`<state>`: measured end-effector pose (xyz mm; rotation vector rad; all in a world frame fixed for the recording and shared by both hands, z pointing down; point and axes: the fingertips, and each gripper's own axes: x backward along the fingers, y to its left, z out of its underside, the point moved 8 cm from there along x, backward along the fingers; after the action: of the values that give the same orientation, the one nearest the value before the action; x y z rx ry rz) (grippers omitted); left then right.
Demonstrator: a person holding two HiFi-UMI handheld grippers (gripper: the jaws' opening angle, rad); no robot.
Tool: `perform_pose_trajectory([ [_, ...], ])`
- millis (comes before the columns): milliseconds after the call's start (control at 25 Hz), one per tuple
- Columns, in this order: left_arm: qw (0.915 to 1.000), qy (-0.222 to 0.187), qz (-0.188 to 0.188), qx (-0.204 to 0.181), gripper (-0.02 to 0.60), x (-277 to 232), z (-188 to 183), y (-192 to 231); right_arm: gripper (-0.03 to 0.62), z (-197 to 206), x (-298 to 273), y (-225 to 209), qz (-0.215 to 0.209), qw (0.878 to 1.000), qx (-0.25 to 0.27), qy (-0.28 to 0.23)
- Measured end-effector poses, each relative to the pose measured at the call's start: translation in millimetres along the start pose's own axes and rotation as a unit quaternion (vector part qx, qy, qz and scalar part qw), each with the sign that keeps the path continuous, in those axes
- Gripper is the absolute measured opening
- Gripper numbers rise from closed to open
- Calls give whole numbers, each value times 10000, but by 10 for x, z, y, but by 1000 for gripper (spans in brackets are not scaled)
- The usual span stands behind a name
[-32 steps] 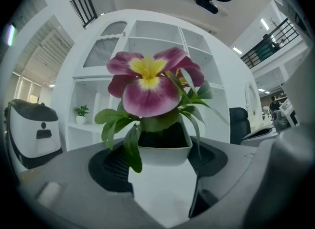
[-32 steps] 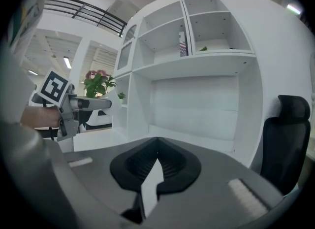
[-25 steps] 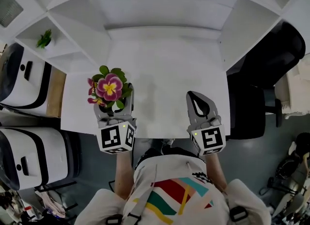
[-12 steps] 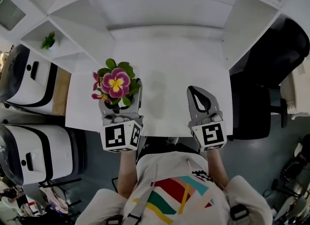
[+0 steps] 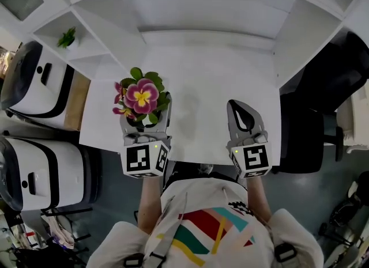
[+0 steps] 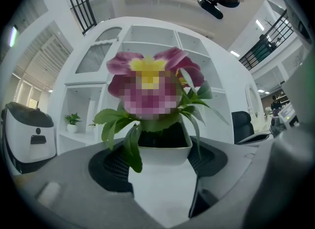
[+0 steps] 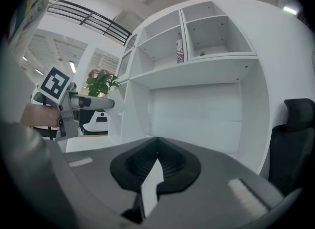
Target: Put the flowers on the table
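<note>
A pink and yellow flower (image 5: 141,95) with green leaves grows in a small white pot (image 6: 165,153). My left gripper (image 5: 144,124) is shut on that pot, its dark pads (image 6: 114,166) against both sides. It holds the pot upright over the front left part of the white table (image 5: 202,82). Whether the pot touches the table I cannot tell. My right gripper (image 5: 241,106) is over the table's front right, shut with nothing between its fingertips. In the right gripper view, the closed jaws (image 7: 156,143) point at the back wall. The left gripper (image 7: 74,102) and the plant's leaves (image 7: 101,82) show at that view's left.
White shelving (image 5: 109,22) surrounds the table on three sides. A small green plant (image 5: 67,37) stands in a left shelf compartment. Two white and black appliances (image 5: 34,85) (image 5: 40,172) sit at the left, and a black chair (image 5: 334,82) at the right.
The head view has shifted a little. My left gripper and the flower pot have drifted slightly right and further over the table. The right gripper has hardly moved.
</note>
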<state>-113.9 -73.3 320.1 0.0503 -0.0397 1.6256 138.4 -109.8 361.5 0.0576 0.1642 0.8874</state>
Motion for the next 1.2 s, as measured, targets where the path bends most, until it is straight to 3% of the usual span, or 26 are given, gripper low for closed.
perform_pose_trajectory([
  [400, 9994, 278, 214, 12, 339, -159, 145, 81, 2, 1, -153, 21, 45, 9999, -83, 76],
  [920, 9962, 656, 78, 575, 341, -322, 564, 364, 2, 178, -527, 231, -292, 9980, -93, 560],
  [1200, 9935, 901, 164, 677, 341, -607, 811, 538, 2, 241, -808, 347, -512, 9958, -69, 759],
])
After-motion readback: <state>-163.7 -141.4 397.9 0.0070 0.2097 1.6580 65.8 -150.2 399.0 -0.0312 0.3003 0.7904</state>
